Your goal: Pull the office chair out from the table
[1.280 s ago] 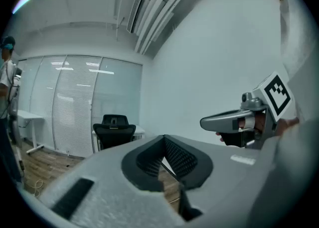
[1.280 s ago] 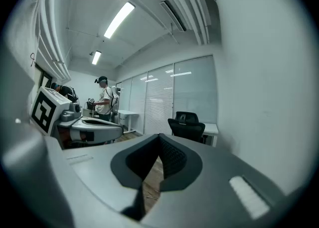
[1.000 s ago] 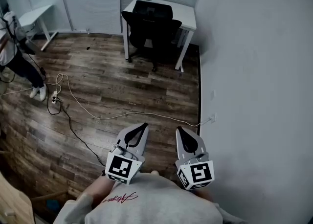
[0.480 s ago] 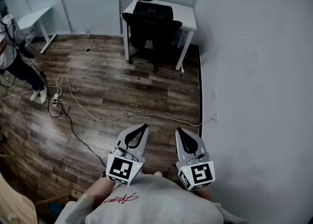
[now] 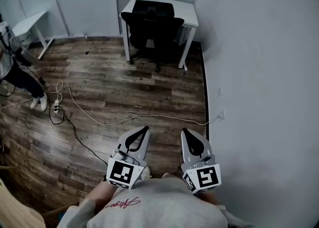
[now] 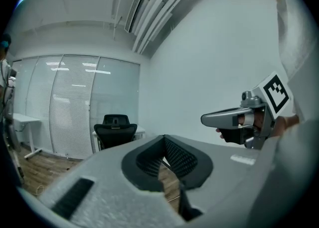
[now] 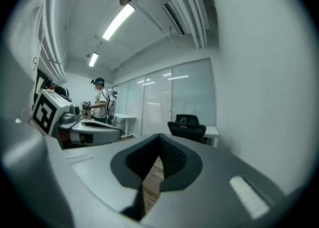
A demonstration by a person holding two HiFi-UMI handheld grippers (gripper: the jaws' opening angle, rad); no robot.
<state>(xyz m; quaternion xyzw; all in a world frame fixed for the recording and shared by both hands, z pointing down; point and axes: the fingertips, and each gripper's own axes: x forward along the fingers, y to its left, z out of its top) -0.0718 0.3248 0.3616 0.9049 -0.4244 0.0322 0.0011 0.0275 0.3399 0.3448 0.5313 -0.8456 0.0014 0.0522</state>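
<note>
Head view: the office chair [image 5: 152, 25] is tucked in at the table [image 5: 188, 12], far across the room. A white cable [image 5: 99, 116] crosses the floor between you and it, and you could trip there.

Left gripper view: your left hand-held gripper [image 6: 163, 142] is clenched on nothing.

Right gripper view: your right hand-held gripper [image 7: 158, 140] is clenched and empty too. Arrive like that and you'll bump the chair instead of grasping it.

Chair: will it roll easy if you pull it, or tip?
It probably rolls: the chair stands on a spread base, likely wheeled, on smooth wood floor. Tall back and arms suggest some weight. Pulled high up, it might swivel or tilt slightly.
</note>
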